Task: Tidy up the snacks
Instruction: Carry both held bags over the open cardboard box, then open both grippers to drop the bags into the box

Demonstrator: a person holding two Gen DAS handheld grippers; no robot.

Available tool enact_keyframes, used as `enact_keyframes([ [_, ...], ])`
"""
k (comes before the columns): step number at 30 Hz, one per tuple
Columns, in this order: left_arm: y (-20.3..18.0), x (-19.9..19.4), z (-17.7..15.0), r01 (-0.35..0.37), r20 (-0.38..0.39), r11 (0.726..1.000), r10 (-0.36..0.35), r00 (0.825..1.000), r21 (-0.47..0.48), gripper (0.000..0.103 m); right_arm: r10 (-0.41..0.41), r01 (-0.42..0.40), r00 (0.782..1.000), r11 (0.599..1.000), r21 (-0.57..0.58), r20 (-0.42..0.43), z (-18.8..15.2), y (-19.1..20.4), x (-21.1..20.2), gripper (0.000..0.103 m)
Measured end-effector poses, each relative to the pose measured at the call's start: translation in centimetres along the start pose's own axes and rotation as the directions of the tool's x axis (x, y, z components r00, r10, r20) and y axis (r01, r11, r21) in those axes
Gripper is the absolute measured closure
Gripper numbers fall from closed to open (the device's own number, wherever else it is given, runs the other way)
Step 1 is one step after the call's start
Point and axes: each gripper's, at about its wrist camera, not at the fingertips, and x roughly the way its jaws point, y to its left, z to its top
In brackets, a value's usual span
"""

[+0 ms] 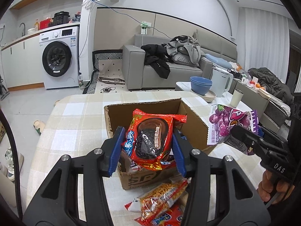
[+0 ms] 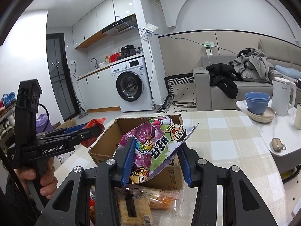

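Note:
My left gripper [image 1: 148, 146] is shut on a red chocolate-biscuit packet [image 1: 150, 141] and holds it over the open cardboard box [image 1: 195, 124] on the checked table. My right gripper [image 2: 156, 160] is shut on a purple grape-candy bag [image 2: 156, 143], held above the box [image 2: 105, 141] near its front edge. The right gripper with its purple bag [image 1: 231, 124] shows at the right of the left wrist view. The left gripper [image 2: 88, 131] with the red packet [image 2: 94, 126] shows at the left of the right wrist view. Some packets lie inside the box.
Loose snacks lie on the table in front of the box: an orange-red packet [image 1: 161, 195] and a cracker packet [image 2: 133, 207]. Blue bowls [image 2: 256, 101], a white kettle [image 2: 284, 98], a cup [image 1: 237, 98] and a small pouch [image 2: 278, 144] stand on a side table.

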Motion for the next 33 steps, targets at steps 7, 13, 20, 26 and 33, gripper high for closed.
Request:
enact_keyframes([
  [7, 0.6, 3.2, 0.5, -0.025, -0.006, 1.000, 0.024, 1.000, -0.019, 0.057, -0.017, 0.017, 1.000, 0.998, -0.052, -0.012, 0.1, 0.9, 1.7, 0.059],
  [13, 1.3, 5.2, 0.0, -0.023, -0.025, 1.000, 0.023, 0.999, -0.018, 0.057, -0.040, 0.036, 0.998, 0.996, -0.087, -0.044, 0.2, 1.6, 3.4, 0.059],
  [20, 0.7, 7.7, -0.6, -0.019, -0.056, 0.999, 0.021, 0.998, 0.032, 0.057, -0.126, 0.109, 0.989, 0.973, -0.205, -0.073, -0.2, 2.8, 5.4, 0.059],
  [26, 0.8, 9.5, -1.7, -0.027, -0.094, 0.998, 0.032, 0.995, 0.056, 0.057, -0.140, 0.114, 0.987, 0.960, -0.256, -0.085, -0.5, 3.5, 6.8, 0.059],
  [33, 0.3, 10.4, -2.2, -0.039, -0.105, 0.995, 0.048, 0.993, 0.094, 0.057, -0.131, 0.098, 0.987, 0.951, -0.292, -0.096, -0.3, 4.3, 8.4, 0.059],
])
